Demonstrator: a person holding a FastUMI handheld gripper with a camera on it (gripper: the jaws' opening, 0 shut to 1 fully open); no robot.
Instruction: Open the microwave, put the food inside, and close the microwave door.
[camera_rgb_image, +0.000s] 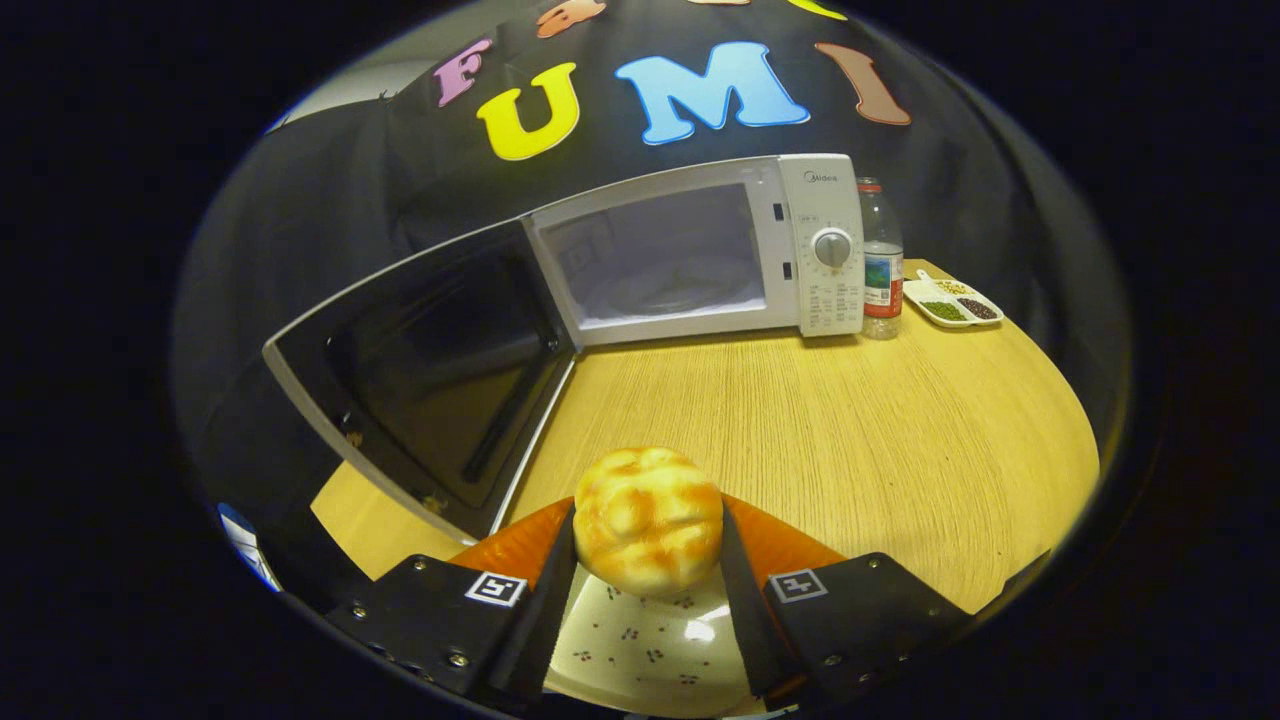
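While our gripper (648, 535) clamps the bread roll (648, 520) above its plate (640, 650), the microwave (700, 250) stands open beyond; we judge the soft roll could slip, or we could clip the door (420, 370) swung wide.

Microwave (690, 255) cavity: open at the front, facing the hand-held gripper (648, 545) across the tabletop (850, 420).
Door (420, 370): swung fully out to the left of the cavity, standing over the tabletop's left part and walling off that side.
Centre lane: bare tabletop from the bun (648, 520) gripped between both fingers up to the cavity.
Right side: bottle (881, 258) just beside the control panel (828, 245); divided dish (951, 302) near it, beyond the lane.
Below fingers: plate (650, 640).
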